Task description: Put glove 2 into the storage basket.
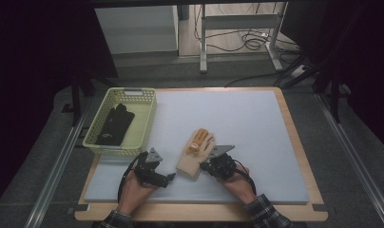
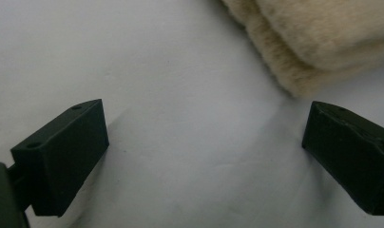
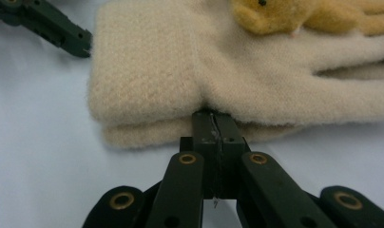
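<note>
at the table's far left corner sits a yellow-green basket (image 1: 147,107) with a black glove (image 1: 115,124) lying inside it. nearer the front edge, left of centre, the left gripper (image 1: 171,177) rests low over the pale mat (image 1: 256,137), its jaws standing wide apart with nothing between them; in the left gripper view the cream cuff lies just beyond the right-hand jaw, apart from it. just beside it, towards the middle of the table, lies the cream glove (image 1: 196,154), cuff towards the front edge and fingers pointing away, with a small orange plush figure (image 1: 196,141) on its back. on the glove's right side is the right gripper (image 3: 214,124), its jaws pressed fully together, their tips tucked at the glove's edge where cuff meets hand; whether they have pinched any of the knit or merely nudge under it cannot be told.

the step in hand looks like picking up the cream glove, probably to join its black neighbour in the basket. to do it well, the right jaws likely need a real bite on both layers of the cuff, not just fluff; the left jaws could close on the cuff's near corner, so the glove lifts flat without flopping.
</note>
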`<state>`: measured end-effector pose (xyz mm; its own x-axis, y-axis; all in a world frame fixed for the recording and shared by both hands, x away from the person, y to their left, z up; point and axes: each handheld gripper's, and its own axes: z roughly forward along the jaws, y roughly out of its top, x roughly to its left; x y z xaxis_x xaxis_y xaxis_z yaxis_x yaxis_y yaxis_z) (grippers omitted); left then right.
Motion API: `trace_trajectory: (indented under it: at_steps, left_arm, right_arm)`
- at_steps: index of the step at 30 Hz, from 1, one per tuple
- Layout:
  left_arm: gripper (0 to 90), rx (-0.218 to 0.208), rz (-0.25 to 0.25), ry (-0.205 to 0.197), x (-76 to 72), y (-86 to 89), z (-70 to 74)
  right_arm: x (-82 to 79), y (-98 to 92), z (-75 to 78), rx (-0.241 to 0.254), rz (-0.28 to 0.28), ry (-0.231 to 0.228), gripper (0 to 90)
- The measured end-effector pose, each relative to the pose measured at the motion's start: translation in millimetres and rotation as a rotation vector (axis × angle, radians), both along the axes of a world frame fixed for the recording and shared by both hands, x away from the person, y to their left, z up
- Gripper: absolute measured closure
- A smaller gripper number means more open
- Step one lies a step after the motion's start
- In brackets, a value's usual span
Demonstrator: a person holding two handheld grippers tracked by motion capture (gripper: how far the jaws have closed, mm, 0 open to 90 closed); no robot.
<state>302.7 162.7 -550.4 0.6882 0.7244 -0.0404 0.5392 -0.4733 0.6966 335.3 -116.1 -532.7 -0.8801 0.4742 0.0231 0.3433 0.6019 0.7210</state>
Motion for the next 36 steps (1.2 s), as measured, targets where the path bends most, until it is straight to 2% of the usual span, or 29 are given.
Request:
trace_trajectory:
  at_steps: [16, 20, 24, 27, 36]
  left_arm:
    - [2.6, -0.003, 0.012, 0.005, -2.4, 1.2, 0.0]
    - [2.6, -0.004, 0.012, 0.005, -2.5, 1.2, 0.0]
    - [2.5, -0.004, 0.012, 0.005, -2.4, 1.2, -0.1]
    - [2.5, -0.007, 0.014, 0.005, -2.5, 1.1, -0.2]
    - [2.5, -0.006, 0.013, 0.005, -2.4, 1.2, -0.2]
  right_arm:
    - [10.3, 35.6, -3.2, -0.004, -0.018, -0.037, 88.1]
    - [10.6, 39.4, -3.3, -0.001, -0.015, -0.033, 86.0]
    - [8.8, 36.1, 0.1, -0.003, -0.004, -0.015, 82.0]
    - [5.8, 31.2, 5.6, -0.003, 0.002, -0.027, 78.8]
    - [8.4, 1.9, 19.0, 0.0, -0.051, -0.058, 64.4]
